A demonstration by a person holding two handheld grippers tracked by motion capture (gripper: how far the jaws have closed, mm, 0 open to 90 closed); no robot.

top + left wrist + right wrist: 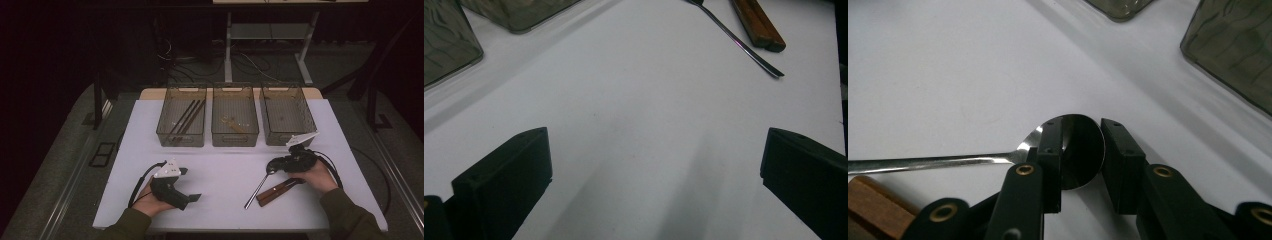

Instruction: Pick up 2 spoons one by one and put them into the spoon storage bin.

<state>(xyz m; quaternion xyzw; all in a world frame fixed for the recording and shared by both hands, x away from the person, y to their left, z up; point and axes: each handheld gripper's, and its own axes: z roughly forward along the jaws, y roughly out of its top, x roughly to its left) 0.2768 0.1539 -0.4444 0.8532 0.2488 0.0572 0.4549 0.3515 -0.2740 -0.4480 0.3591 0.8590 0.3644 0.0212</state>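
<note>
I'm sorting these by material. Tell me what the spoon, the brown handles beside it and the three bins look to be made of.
The spoon looks like polished metal: its bowl mirrors the jaws and its handle glints. The brown handles look like wood, warm brown and matte, though no grain is clear. The three bins look like smoky see-through plastic, since their contents show through the walls.

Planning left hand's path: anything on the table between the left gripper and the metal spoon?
Nothing: bare white tabletop between the left gripper and long-handled metal spoon, per left gripper view.
</note>
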